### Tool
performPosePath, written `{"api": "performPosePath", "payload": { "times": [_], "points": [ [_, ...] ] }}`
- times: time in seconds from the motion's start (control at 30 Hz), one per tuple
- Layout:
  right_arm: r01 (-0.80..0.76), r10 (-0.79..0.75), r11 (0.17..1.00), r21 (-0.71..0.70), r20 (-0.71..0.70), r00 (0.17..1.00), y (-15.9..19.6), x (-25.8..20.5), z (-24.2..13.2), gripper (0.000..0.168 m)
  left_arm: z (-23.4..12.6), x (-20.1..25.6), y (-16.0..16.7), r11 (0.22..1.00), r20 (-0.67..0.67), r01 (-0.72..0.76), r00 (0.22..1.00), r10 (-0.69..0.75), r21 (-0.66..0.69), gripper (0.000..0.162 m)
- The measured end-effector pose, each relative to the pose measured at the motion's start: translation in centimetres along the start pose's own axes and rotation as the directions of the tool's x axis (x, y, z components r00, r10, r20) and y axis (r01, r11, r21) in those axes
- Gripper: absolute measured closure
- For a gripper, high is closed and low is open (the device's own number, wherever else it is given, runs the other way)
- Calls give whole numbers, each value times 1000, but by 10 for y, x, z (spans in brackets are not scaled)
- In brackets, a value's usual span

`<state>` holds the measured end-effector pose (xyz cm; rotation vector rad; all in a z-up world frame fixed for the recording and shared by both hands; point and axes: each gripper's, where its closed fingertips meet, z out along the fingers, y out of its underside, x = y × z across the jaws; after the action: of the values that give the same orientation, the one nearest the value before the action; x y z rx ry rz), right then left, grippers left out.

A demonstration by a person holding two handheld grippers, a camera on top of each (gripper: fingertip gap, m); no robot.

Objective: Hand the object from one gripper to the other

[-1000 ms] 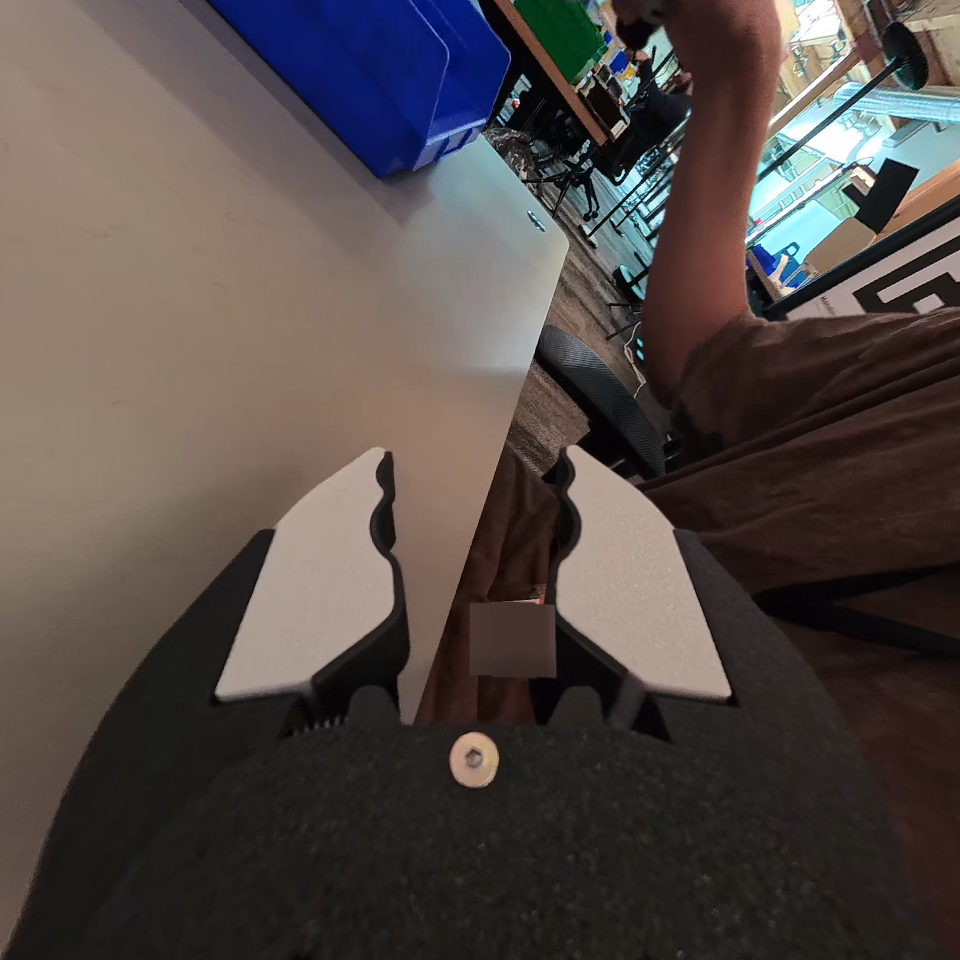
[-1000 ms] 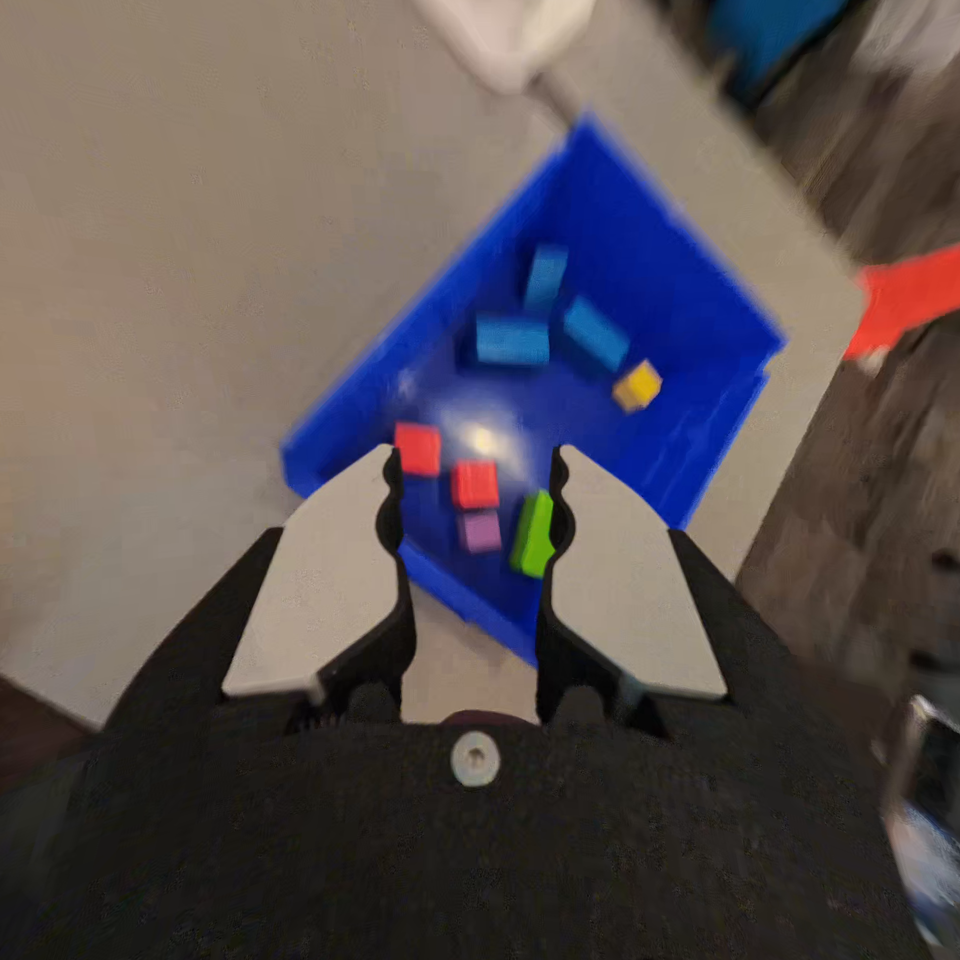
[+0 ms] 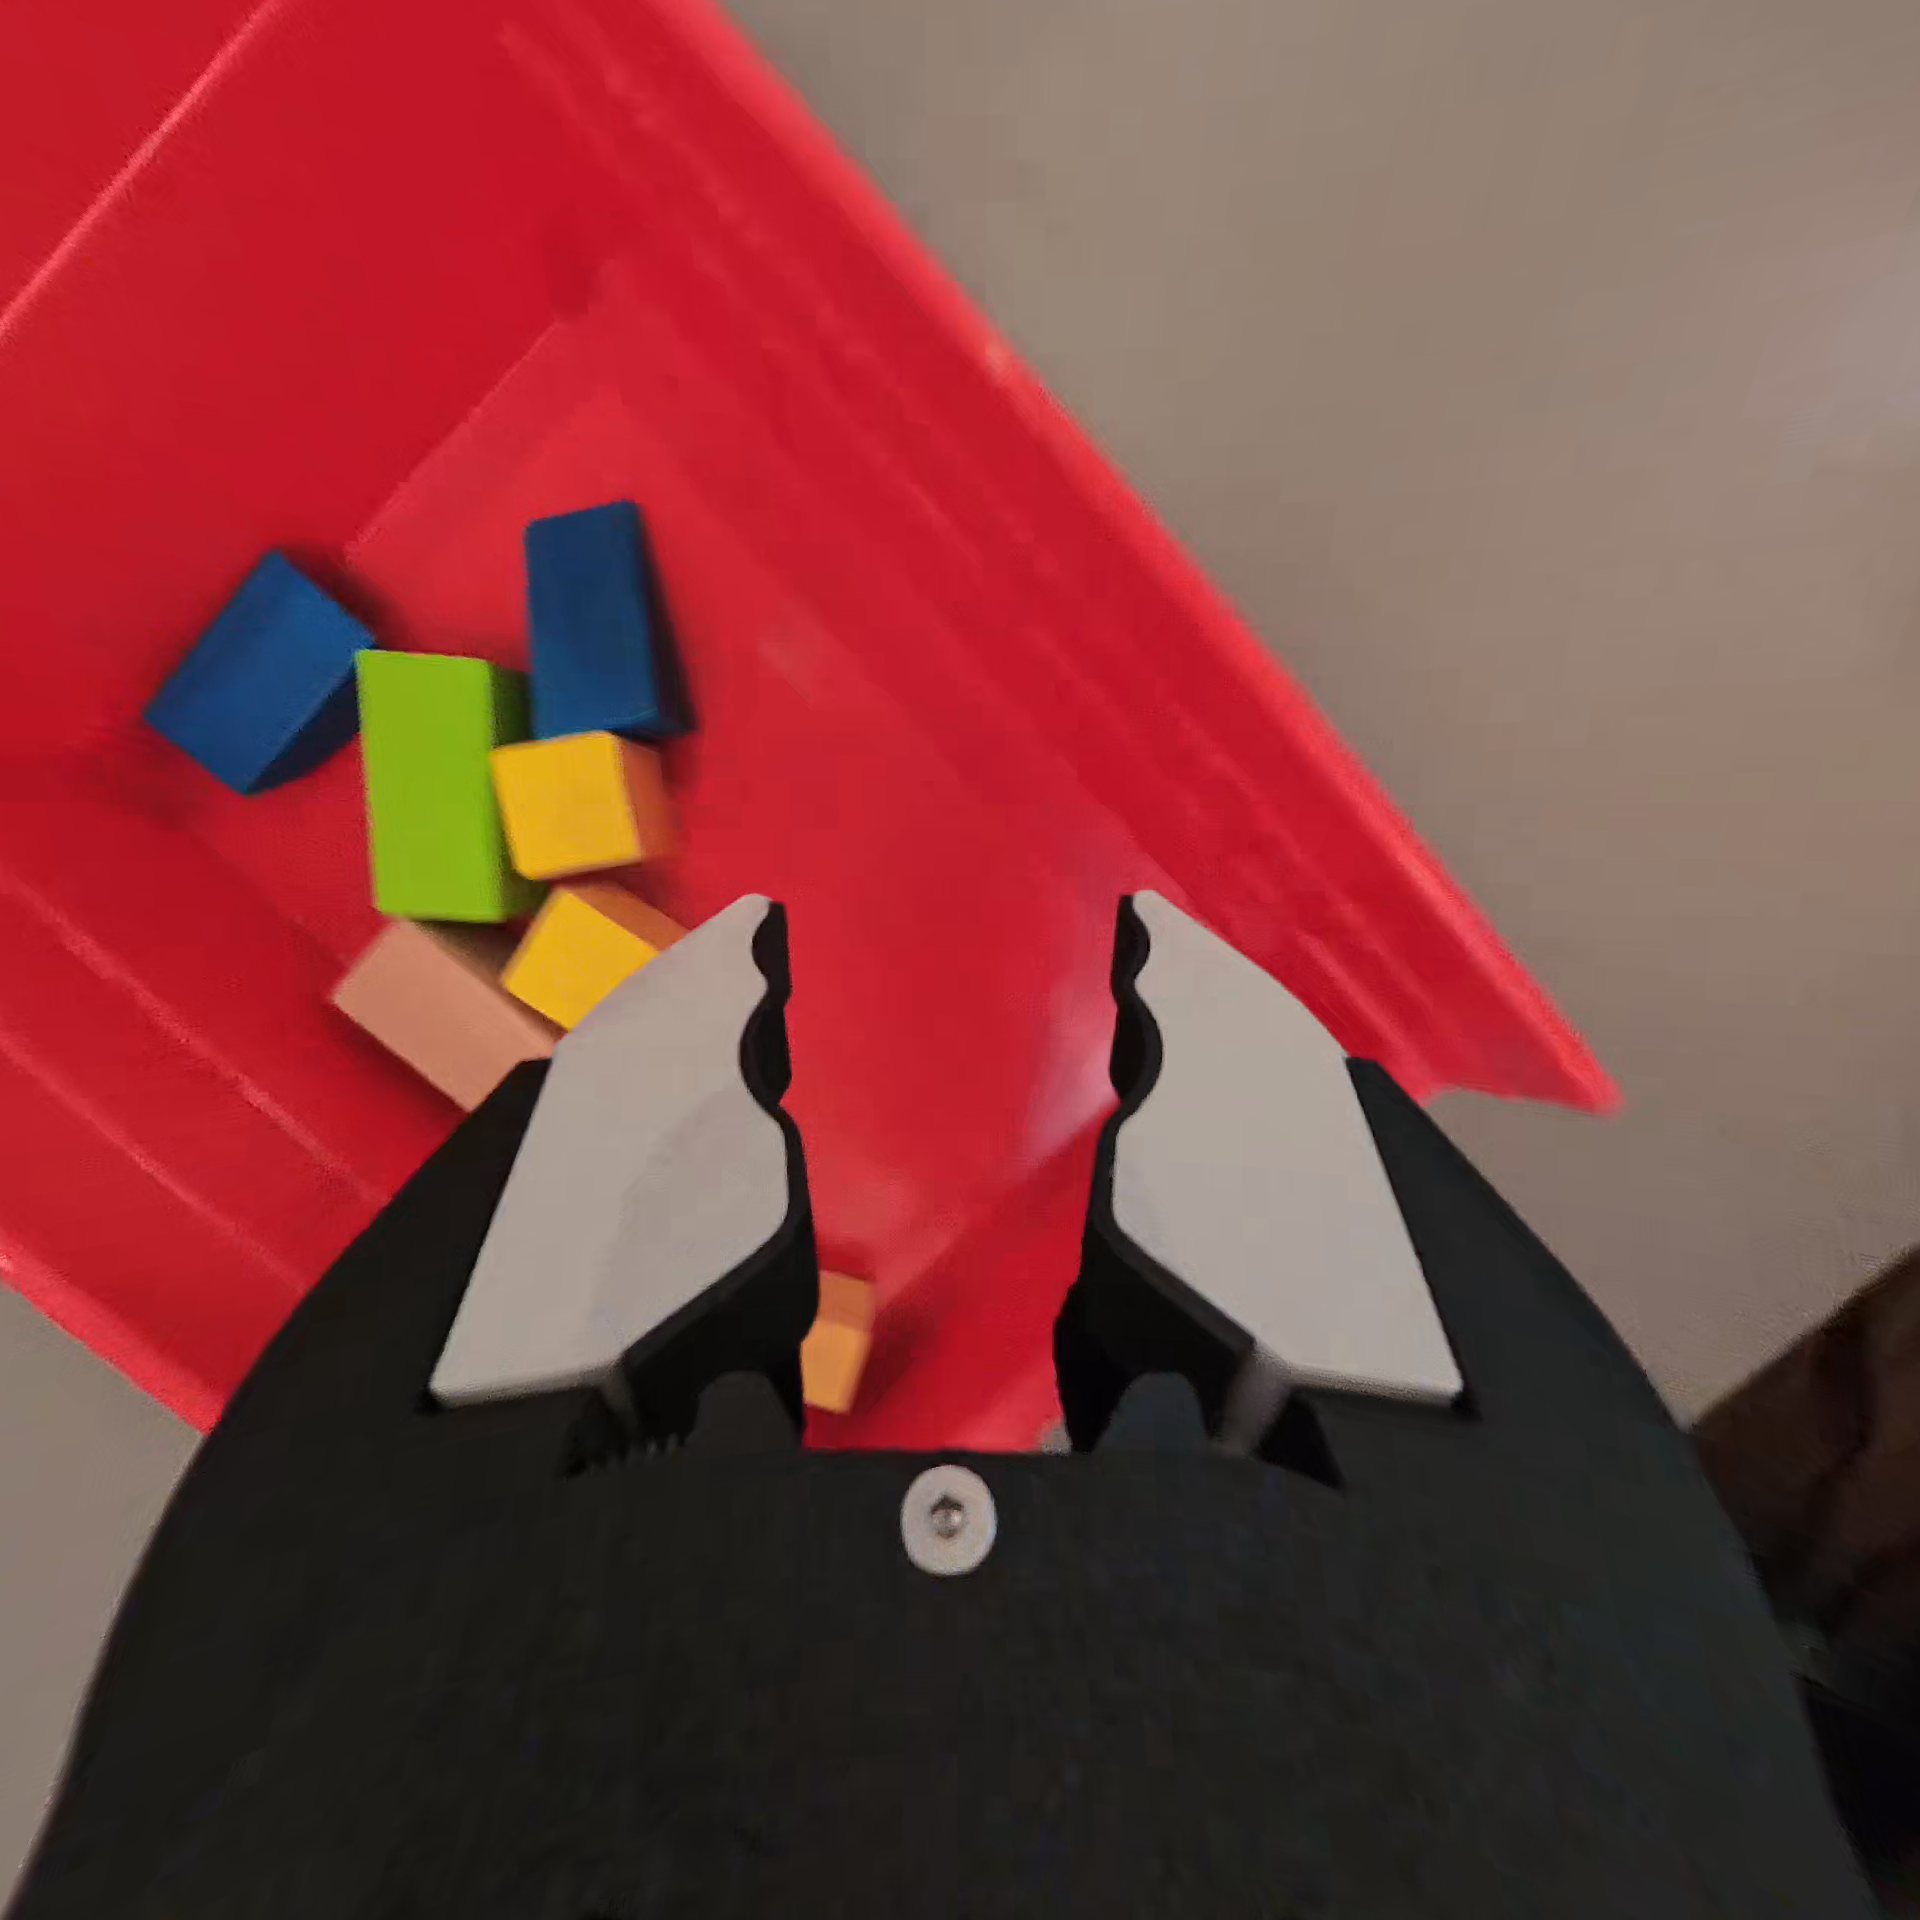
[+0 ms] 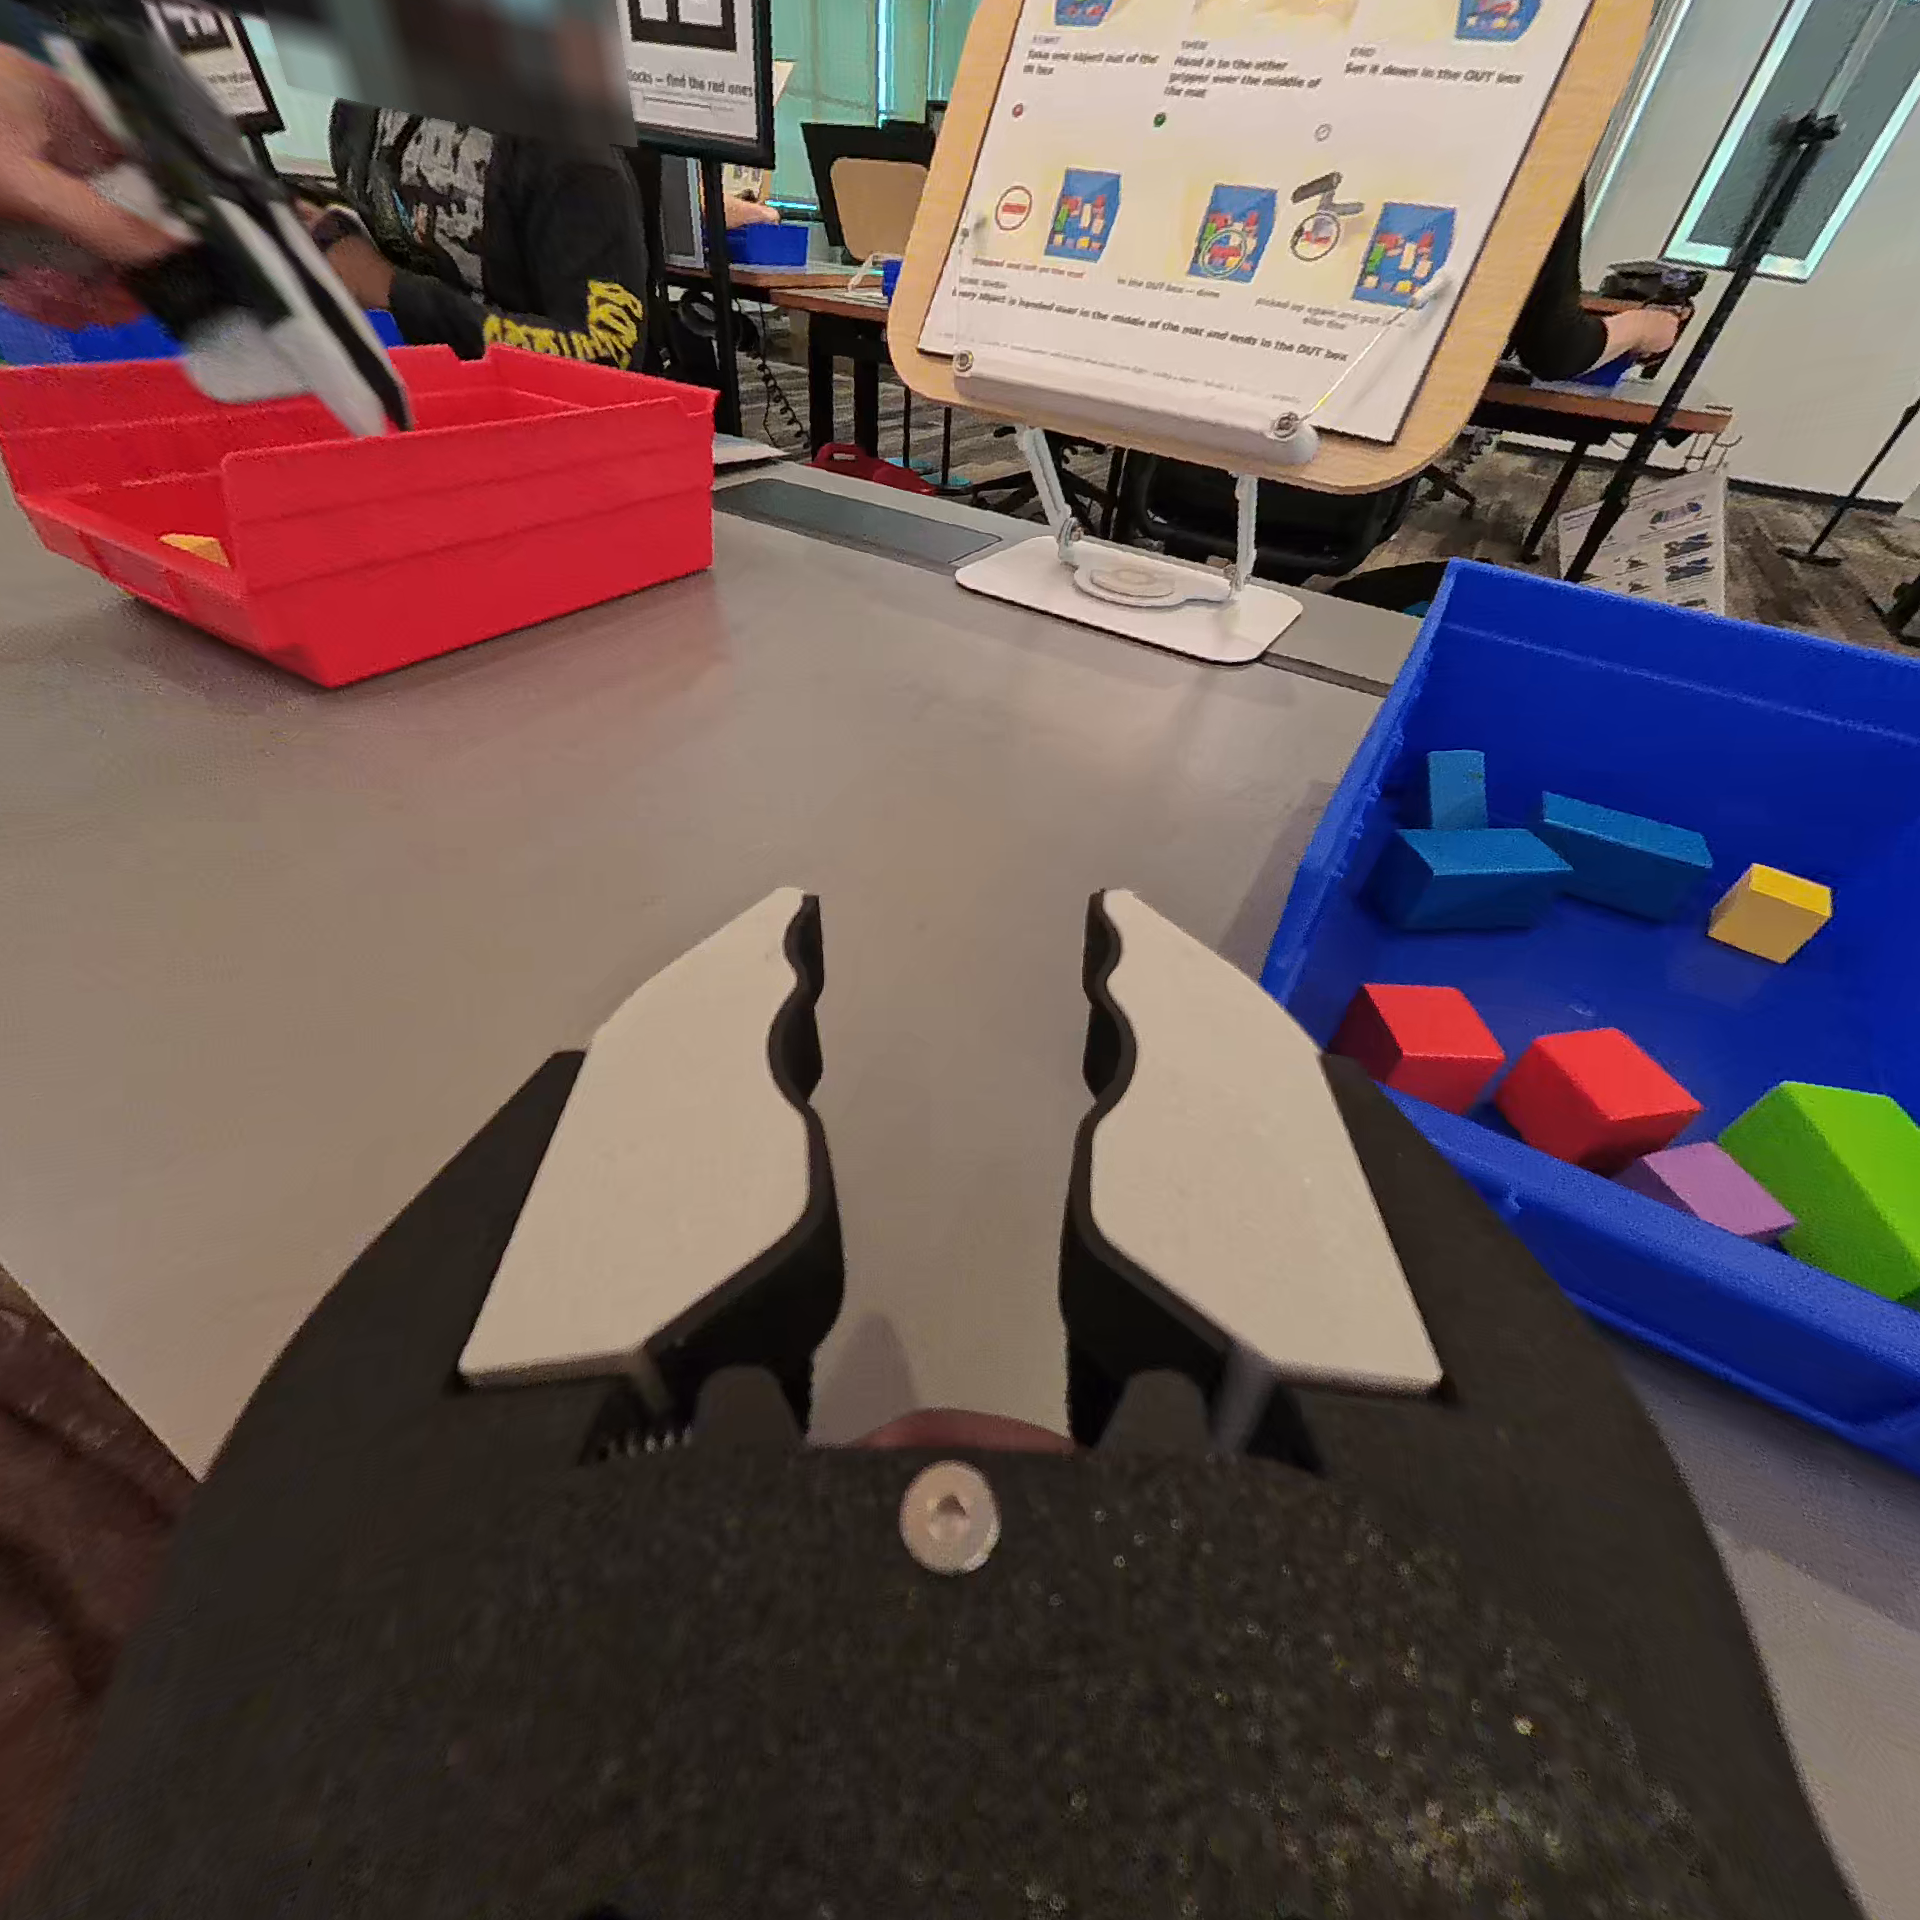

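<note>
My left gripper (image 3: 948, 914) is open and empty, pointing down into a red bin (image 3: 935, 582). In the bin lie two blue blocks (image 3: 597, 623), a green block (image 3: 436, 784), two yellow cubes (image 3: 566, 800), a tan block (image 3: 426, 1003) and an orange block (image 3: 836, 1340) between the fingers' bases. My right gripper (image 4: 951, 909) is open and empty, low over the grey table (image 4: 520, 883), left of a blue bin (image 4: 1558, 1278). That bin holds blue blocks (image 4: 1475, 878), a yellow cube (image 4: 1771, 912), two red cubes (image 4: 1595, 1091), a purple block (image 4: 1709, 1190) and a green block (image 4: 1839, 1169). The left gripper (image 4: 364, 410) and red bin (image 4: 468, 540) show at far left.
A tilted instruction board on a white stand (image 4: 1226, 229) stands at the table's far edge. People sit at other tables behind it (image 4: 488, 229). The table's near edge runs at lower left (image 4: 104, 1340).
My left gripper swung from the table edge to above the red bin's blocks. My right gripper moved off the blue bin, leftward and lower, and now looks across the table. Both stayed open.
</note>
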<state>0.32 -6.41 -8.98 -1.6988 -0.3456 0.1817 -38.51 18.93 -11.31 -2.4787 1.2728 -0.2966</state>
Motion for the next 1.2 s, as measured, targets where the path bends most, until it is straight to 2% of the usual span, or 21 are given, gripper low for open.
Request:
{"api": "performPosePath", "payload": {
  "times": [0.1, 0.23, 0.37, 0.43, 0.5, 0.63, 0.77, 0.87, 0.93, 1.07, 1.2],
  "points": [
    [8, -8, 1000, -22, 8, 1000, 5, -1, 2, 120, 32, -42, -16, 993, 35, -25, 999, 29, -114, 102],
    [13, -13, 999, -47, 12, 1000, 11, 0, 4, 120, 62, -66, -36, 973, -2, -33, 999, 34, -227, 100],
    [3, -2, 998, -59, 11, 1000, 15, 3, 4, 120, 81, -85, -28, 921, 53, -65, 994, 92, -383, 100],
    [5, -5, 998, -64, 7, 1000, 16, 5, 3, 120, 88, -87, -17, 887, 53, -100, 989, 138, -450, 105],
    [2, -2, 997, -71, 8, 1000, 17, 6, 3, 120, 92, -79, -18, 897, 9, -106, 993, 122, -429, 125],
    [-11, 13, 997, -74, 27, 1000, 18, 4, 4, 119, 88, -76, -10, 890, -17, -108, 994, 112, -442, 127],
    [10, -7, 998, -65, 48, 999, 16, -3, 4, 119, 73, -58, -16, 945, -112, -96, 992, 64, -312, 128],
    [60, -56, 997, -53, 82, 995, 13, -12, 6, 118, 45, -41, -27, 993, -231, -23, 973, -4, -114, 128],
    [107, -98, 993, -47, 160, 982, 12, -25, 12, 109, 21, -25, -36, 998, -344, 55, 938, -39, 38, 128],
    [247, -247, 968, 40, 305, 920, -2, -59, 34, 94, -35, 29, -55, 920, -611, 247, 792, -11, 303, 128],
    [406, -409, 909, 95, 389, 825, -23, -91, 74, 88, -75, 106, -76, 836, -779, 373, 619, 99, 403, 128]
  ]
}}
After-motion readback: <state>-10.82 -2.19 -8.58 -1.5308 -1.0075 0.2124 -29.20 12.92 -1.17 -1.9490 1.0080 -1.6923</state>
